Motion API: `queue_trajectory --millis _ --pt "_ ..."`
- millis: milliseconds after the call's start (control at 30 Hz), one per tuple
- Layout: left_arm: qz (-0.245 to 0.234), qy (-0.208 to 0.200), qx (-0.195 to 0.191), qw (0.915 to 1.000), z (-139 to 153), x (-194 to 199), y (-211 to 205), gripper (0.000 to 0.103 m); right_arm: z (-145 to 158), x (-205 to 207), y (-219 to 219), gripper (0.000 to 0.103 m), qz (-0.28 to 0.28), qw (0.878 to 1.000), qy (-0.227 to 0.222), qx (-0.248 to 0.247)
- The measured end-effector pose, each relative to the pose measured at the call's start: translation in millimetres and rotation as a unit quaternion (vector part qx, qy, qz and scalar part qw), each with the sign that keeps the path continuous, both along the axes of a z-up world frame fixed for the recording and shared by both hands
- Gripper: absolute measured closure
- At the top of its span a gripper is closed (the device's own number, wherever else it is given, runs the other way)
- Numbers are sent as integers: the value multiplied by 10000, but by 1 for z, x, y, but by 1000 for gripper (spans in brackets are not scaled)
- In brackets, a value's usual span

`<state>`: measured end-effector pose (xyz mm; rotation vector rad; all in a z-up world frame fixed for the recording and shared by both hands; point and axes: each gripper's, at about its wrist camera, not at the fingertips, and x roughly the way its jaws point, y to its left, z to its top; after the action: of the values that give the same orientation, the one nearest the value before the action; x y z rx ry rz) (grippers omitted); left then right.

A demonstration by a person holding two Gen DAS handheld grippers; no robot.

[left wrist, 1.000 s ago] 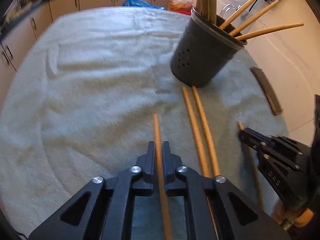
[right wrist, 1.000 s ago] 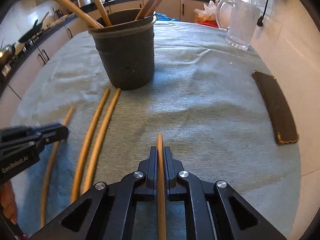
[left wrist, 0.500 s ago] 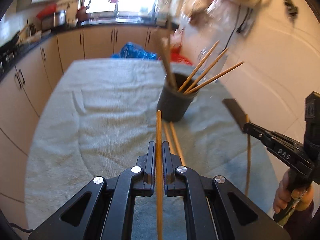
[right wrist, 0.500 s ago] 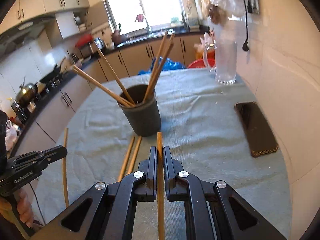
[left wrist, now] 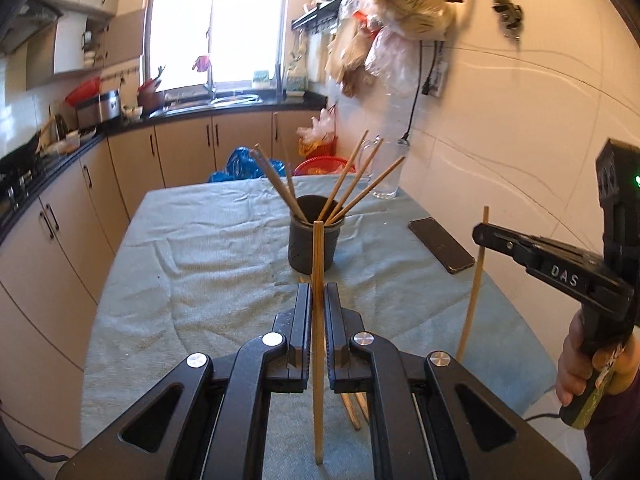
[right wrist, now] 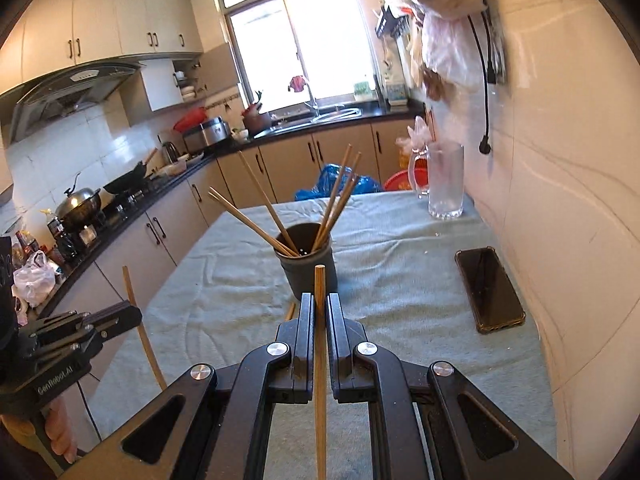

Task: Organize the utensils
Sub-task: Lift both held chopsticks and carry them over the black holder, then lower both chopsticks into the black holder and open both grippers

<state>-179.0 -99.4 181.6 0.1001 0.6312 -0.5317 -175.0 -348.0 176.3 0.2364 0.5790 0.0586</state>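
Both hand-held grippers are up in the air above the cloth-covered counter point(left wrist: 192, 248), each clamped tight on a single wooden chopstick. The left hand-held gripper point(left wrist: 317, 308) has its jaws pinched on a chopstick point(left wrist: 318, 264) that runs straight through between them, its tip standing in line with the dark utensil holder point(left wrist: 312, 246) further back. The right hand-held gripper point(right wrist: 318, 316) grips its own chopstick point(right wrist: 319, 284) the same way, the tip poking out just past the fingers. Seen from the left wrist view, the right one's chopstick stands nearly upright, a hand point(left wrist: 592, 364) wrapped round the gripper's handle.

The holder sits upright near the middle of the counter with several chopsticks point(right wrist: 256, 224) leaning out of it in a fan. Two more chopsticks point(left wrist: 354, 408) lie flat on the cloth below the left gripper. A dark phone point(right wrist: 490, 290) lies near the wall side, well apart from the holder, and a clear glass jug point(right wrist: 444, 184) stands at the far corner.
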Motion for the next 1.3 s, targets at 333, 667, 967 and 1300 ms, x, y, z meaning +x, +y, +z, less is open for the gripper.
queue_trajectory --millis 333,667,967,1300 --pt "52 -108 -172 9998 11 -20 6 97 8 -13 0 97 17 9999 -166 -39" --pt "-151 -439 -278 9985 33 -19 -5 97 14 -11 -4 97 15 9998 -220 10" --pt "-214 -564 -421 9973 66 17 -12 97 39 10 -12 97 -36 9990 -436 32" --pt "-128 -649 -584 9961 109 86 -38 97 88 68 -21 97 -106 9962 -776 373"
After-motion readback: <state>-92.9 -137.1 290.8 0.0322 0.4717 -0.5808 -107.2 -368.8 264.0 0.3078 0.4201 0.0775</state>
